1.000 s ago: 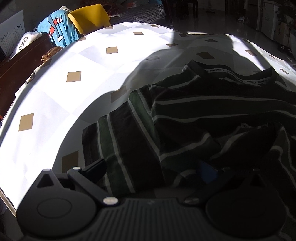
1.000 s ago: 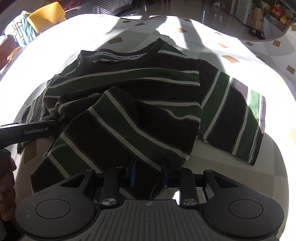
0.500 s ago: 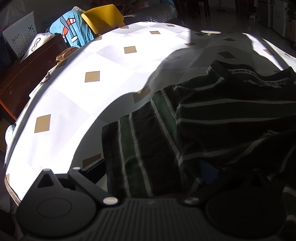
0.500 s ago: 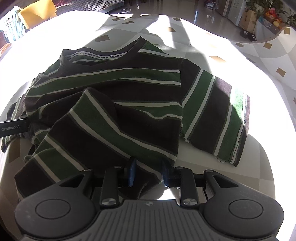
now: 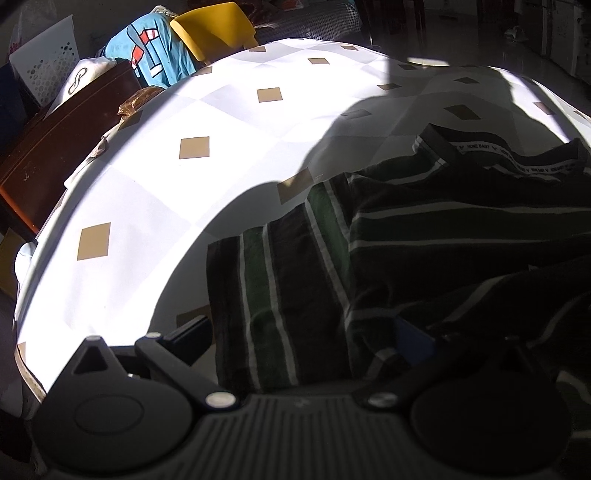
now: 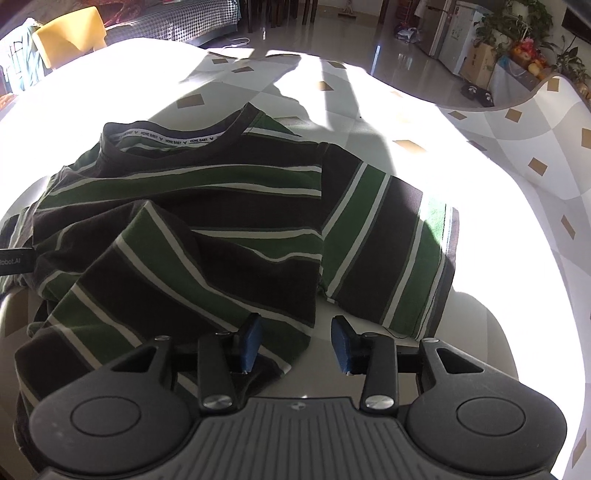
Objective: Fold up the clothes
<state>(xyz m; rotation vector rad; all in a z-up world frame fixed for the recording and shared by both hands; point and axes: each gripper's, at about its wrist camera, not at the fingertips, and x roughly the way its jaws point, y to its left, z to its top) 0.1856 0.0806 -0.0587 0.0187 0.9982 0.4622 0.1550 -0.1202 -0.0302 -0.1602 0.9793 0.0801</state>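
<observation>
A dark shirt with green and white stripes [image 6: 229,221] lies rumpled on the table, collar [image 6: 166,138] at the far side. Its lower part is folded up over the body, and one sleeve [image 6: 388,251] spreads to the right. My right gripper [image 6: 295,343] is open at the near hem, its left finger [image 6: 251,341] over the cloth edge. The shirt's other sleeve [image 5: 280,288] lies between the wide-apart fingers of my left gripper [image 5: 301,332], which is open. The left gripper's finger [image 6: 14,261] shows at the left edge of the right wrist view.
The white tablecloth with tan diamonds [image 5: 192,147] is sunlit to the left and far side. A yellow chair [image 5: 214,26] with a blue garment [image 5: 151,48] stands beyond the table. A dark wooden cabinet [image 5: 55,147] is on the left.
My right gripper has opened and let go of the shirt's near hem. My left gripper has shifted left, so the sleeve now sits further right in its view.
</observation>
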